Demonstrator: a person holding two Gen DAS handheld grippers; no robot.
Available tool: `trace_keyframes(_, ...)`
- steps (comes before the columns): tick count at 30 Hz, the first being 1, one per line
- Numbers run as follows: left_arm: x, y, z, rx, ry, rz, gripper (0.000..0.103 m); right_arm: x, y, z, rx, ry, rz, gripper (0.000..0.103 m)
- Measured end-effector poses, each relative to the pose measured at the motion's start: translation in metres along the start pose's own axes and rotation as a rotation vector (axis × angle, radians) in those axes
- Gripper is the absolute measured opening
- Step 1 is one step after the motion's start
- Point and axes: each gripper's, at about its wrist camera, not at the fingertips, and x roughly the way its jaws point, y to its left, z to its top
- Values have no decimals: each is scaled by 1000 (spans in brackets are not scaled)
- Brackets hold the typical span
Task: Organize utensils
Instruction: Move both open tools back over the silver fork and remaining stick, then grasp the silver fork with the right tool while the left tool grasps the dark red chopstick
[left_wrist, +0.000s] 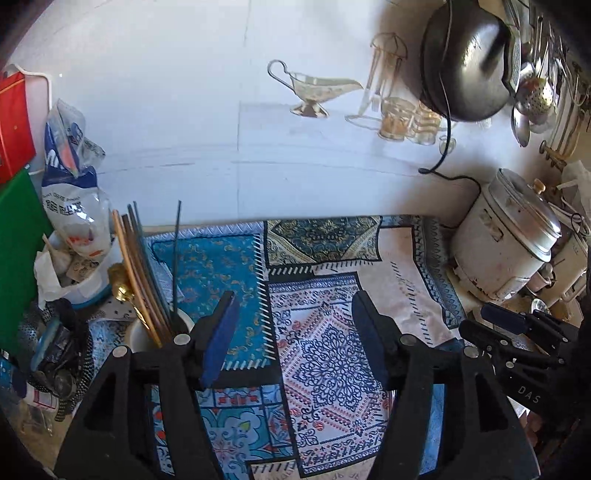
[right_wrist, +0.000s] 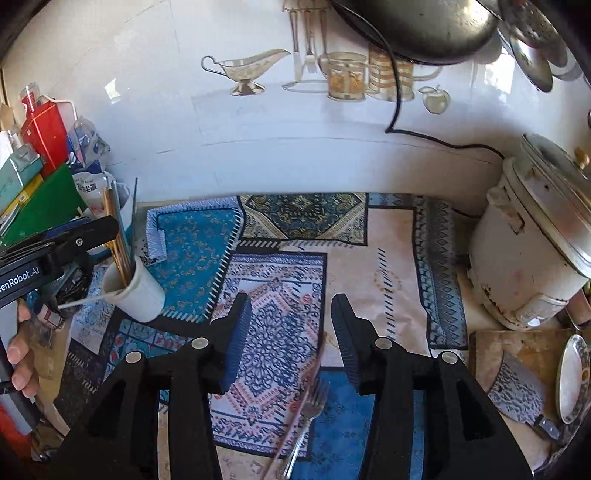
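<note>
A white cup (right_wrist: 136, 291) stands at the left of the patterned mat (right_wrist: 388, 258) and holds several chopsticks (right_wrist: 118, 229). My right gripper (right_wrist: 291, 299) hovers open over the mat. Below it, a metal fork (right_wrist: 314, 402) and a pinkish stick (right_wrist: 295, 417) lie side by side on the mat, untouched by the pads. In the left wrist view my left gripper (left_wrist: 295, 299) is open with nothing between its fingers. The cup (left_wrist: 142, 336) with its chopsticks (left_wrist: 140, 266) sits just left of its left finger. The right gripper (left_wrist: 509, 321) shows at the right edge.
A white rice cooker (right_wrist: 528, 251) stands at the right against the tiled wall, with a black pan (left_wrist: 465, 62) and ladles hanging above. A cleaver (right_wrist: 517, 391) and a plate (right_wrist: 572, 376) lie at the near right. Bags (left_wrist: 70, 192) and boxes (right_wrist: 44, 129) crowd the left side.
</note>
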Motion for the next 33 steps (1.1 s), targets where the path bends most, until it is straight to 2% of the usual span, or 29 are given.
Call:
trace_keyframes(8,56,-34,-43,30,166,16,62,47,-36,-55,50,197,-10,42)
trace_keyframes(12,74,-38,-66,43,235,39,62,75,-37,-88,56,307,6,42)
trace_keyframes(16,81,-35,-81,55,271,68,62,93,-30,-110,32,385,18,42)
trace_keyframes(23,90,-24,-98,26,328,87,62,104,-14,-124,-24,423,29,41)
trace_keyframes(27,96,-26,-104,22,352,74,62,103,-7,-129,-85,398,0,28)
trace_keyframes(28,97,-29,-105,23,359,68,62,101,-8,-129,-87,394,5,27)
trace_keyframes(31,105,-41,-110,37,381,42,62,96,-19,-131,-69,384,14,12)
trace_keyframes(33,112,-50,-113,54,399,20,62,94,-31,-132,-44,383,13,8)
